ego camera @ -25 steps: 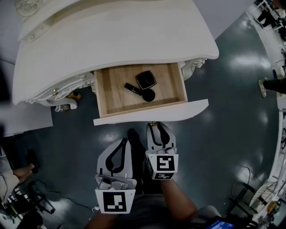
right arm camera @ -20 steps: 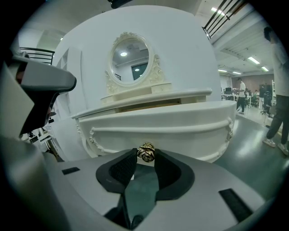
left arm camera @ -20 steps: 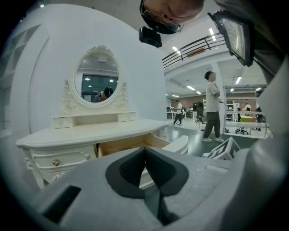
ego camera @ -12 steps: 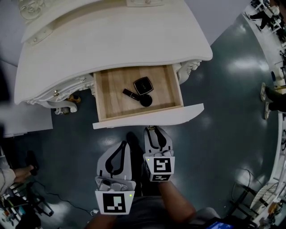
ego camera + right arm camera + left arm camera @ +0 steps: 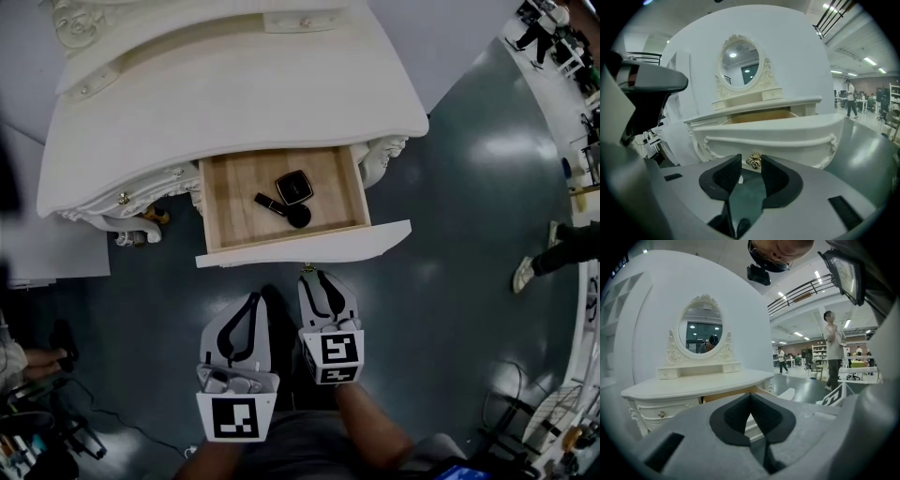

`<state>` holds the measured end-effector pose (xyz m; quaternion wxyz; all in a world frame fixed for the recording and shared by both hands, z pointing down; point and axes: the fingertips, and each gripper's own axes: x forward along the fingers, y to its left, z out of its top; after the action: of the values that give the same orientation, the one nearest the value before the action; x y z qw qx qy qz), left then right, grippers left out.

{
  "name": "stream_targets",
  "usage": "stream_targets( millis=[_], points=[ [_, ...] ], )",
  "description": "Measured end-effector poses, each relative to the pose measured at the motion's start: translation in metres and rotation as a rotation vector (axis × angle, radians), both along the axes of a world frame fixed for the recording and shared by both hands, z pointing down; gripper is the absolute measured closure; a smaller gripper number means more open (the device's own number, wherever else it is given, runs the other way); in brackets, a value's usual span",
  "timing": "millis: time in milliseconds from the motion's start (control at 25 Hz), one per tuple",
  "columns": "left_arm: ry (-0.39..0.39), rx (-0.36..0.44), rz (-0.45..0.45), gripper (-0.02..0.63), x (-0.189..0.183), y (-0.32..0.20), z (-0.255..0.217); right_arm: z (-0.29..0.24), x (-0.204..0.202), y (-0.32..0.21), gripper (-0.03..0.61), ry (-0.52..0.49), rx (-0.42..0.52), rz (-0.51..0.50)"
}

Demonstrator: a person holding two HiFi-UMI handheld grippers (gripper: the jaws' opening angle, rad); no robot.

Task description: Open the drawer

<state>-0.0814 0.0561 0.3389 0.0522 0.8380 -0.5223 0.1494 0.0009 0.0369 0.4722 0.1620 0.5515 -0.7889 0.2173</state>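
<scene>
Left fingers [image 5: 733, 420]: pressed together, empty. Right fingers [image 5: 725, 176]: clamped on brass knob [image 5: 753, 161], my one sound hold. Drawer [image 5: 300, 246]: pulled well out beneath counter [image 5: 234, 103], cosmetics [image 5: 293, 187] inside; likely light, rigid, free-sliding, so pull straight, gently.

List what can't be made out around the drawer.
Knob: right gripper view, pads either side, contact unclear; head view, tiny, at right gripper tips.
Drawer back: head view, under tabletop.
Black items: head view, too small to name; gripper views, behind drawer front.
</scene>
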Motion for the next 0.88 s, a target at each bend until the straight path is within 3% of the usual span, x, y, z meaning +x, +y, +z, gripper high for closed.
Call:
stream_targets(
  millis=[200,480,640,880],
  points=[
    [0.036,0.031,-0.023,0.598,-0.003,-0.009,-0.047,-0.086,-0.007,-0.001,0.465,-0.009,0.121,-0.059],
    [0.088,0.18,-0.101,0.598,-0.014,-0.001,-0.126,-0.217,-0.007,0.012,0.551,0.01,0.358,-0.097],
    [0.099,0.243,-0.114,0.598,-0.017,0.008,-0.156,-0.255,0.003,0.021,0.561,0.026,0.452,-0.102],
    [0.099,0.273,-0.119,0.598,-0.018,0.023,-0.169,-0.279,0.011,0.035,0.566,0.046,0.517,-0.091]
  ],
)
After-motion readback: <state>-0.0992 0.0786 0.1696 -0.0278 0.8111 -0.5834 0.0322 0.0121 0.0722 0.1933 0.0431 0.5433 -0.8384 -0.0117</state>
